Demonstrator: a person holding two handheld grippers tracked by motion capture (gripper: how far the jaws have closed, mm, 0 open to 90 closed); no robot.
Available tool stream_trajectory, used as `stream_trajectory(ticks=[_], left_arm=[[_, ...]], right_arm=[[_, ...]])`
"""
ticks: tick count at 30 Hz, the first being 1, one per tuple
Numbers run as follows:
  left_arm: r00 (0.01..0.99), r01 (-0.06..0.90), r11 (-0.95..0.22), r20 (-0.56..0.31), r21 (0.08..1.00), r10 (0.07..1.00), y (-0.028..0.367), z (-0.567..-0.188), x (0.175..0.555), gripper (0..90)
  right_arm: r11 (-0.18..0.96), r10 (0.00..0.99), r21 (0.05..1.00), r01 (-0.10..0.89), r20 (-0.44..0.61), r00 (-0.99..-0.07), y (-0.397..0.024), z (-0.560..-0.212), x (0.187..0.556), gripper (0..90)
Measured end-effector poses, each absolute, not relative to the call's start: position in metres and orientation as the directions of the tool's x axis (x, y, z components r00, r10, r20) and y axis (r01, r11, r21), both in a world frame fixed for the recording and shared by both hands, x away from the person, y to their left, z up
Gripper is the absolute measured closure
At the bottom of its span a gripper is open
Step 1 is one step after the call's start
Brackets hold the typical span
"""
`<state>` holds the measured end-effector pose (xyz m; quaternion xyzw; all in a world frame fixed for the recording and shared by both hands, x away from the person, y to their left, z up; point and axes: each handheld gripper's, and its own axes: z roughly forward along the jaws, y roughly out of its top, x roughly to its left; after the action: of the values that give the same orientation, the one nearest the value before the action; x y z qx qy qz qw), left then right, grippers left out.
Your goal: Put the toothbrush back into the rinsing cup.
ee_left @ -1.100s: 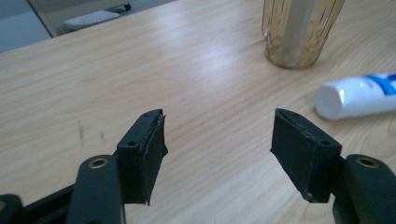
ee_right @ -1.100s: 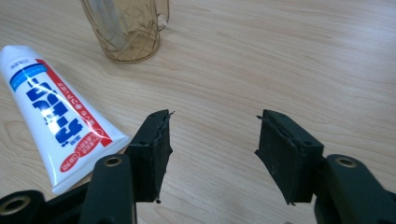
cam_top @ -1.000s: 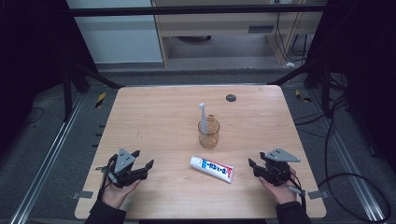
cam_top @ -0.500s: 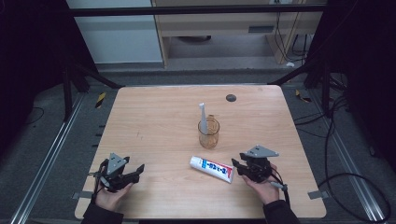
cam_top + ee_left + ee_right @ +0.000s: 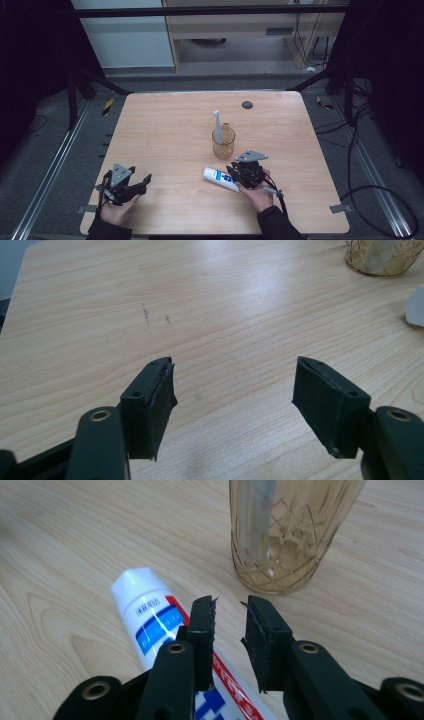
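Right gripper [image 5: 243, 175] has slid left from the table's right edge onto the toothpaste tube [image 5: 219, 178], jaws just narrowing to a slim gap, tube under them, not pinched. Left gripper [image 5: 232, 390] idles open. Tube lies flat before the amber glass [image 5: 223, 142], long axis diagonal, cap far-left. Best grip: straddle mid-body, square across.

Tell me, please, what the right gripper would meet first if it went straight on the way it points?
Probably the amber glass: it stands just ahead of the right gripper, above the toothpaste tube.
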<state>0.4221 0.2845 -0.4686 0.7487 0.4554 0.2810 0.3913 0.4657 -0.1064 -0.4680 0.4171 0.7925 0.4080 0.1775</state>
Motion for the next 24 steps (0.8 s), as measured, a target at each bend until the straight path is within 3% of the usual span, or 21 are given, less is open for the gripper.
stream_trajectory(ticks=[16, 24], left_arm=[[0.438, 0.463, -0.291, 0.07, 0.837, 0.896, 0.282, -0.469, 0.422, 33.1], [0.439, 0.466, -0.293, 0.069, 0.835, 0.896, 0.283, -0.469, 0.422, 33.4]], right_arm=[[0.28, 0.812, 0.802, 0.527, 0.095, -0.576, -0.086, -0.47, 0.477, 89.3], [0.288, 0.814, 0.796, 0.532, 0.089, -0.574, -0.075, -0.473, 0.483, 90.0]])
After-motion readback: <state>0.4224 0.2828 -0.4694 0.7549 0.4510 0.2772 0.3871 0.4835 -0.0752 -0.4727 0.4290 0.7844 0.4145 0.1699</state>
